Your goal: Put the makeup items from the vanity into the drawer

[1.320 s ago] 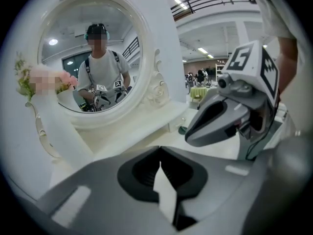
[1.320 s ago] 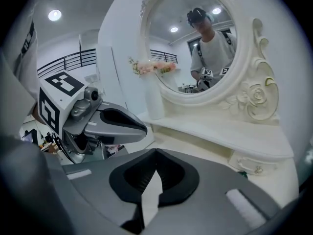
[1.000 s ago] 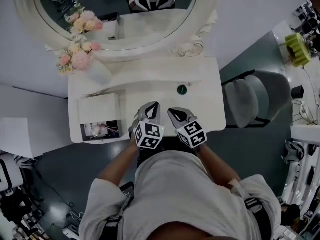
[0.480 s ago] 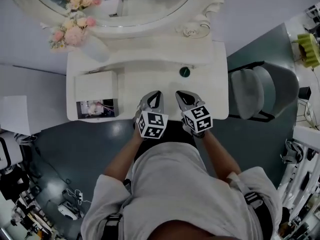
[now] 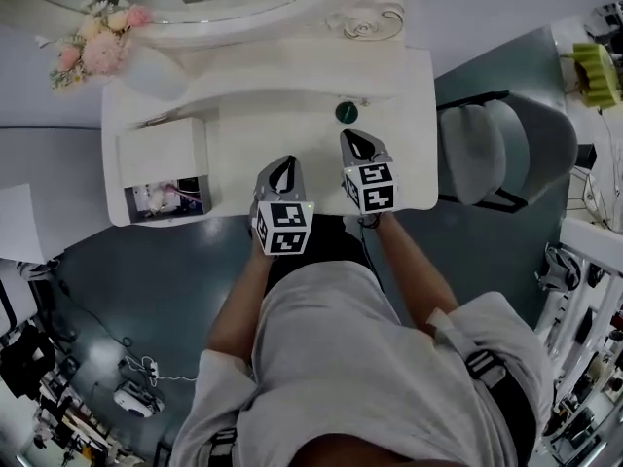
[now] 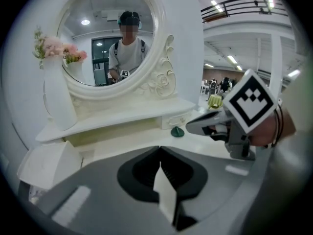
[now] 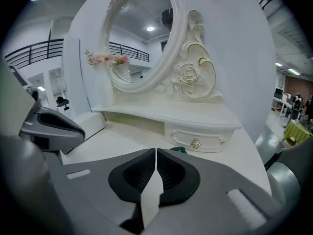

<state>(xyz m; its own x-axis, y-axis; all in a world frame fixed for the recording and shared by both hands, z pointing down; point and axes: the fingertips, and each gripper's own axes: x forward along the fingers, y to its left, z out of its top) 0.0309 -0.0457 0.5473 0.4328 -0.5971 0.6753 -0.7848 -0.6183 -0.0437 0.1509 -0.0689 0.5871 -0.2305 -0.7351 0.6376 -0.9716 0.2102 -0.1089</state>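
A small dark green makeup item [image 5: 346,113] sits on the white vanity top [image 5: 243,134], just in front of the raised shelf; it also shows in the left gripper view [image 6: 177,131] and peeks over my right jaws [image 7: 179,150]. My right gripper [image 5: 356,142] is shut and empty, its tips a short way in front of the green item. My left gripper [image 5: 283,169] hovers beside it over the middle of the top, also shut with nothing held. At the vanity's left end a drawer [image 5: 162,199] stands open with small items inside.
A vase of pink flowers [image 5: 95,49] stands at the back left under the oval mirror [image 6: 105,38]. The shelf has a little drawer with a round knob [image 7: 195,143]. A grey chair [image 5: 506,159] is right of the vanity. The person's reflection shows in the mirror.
Both grippers have moved forward over the vanity top, the right one further, toward the green item. The head view has swung, so the vanity sits higher in the picture.
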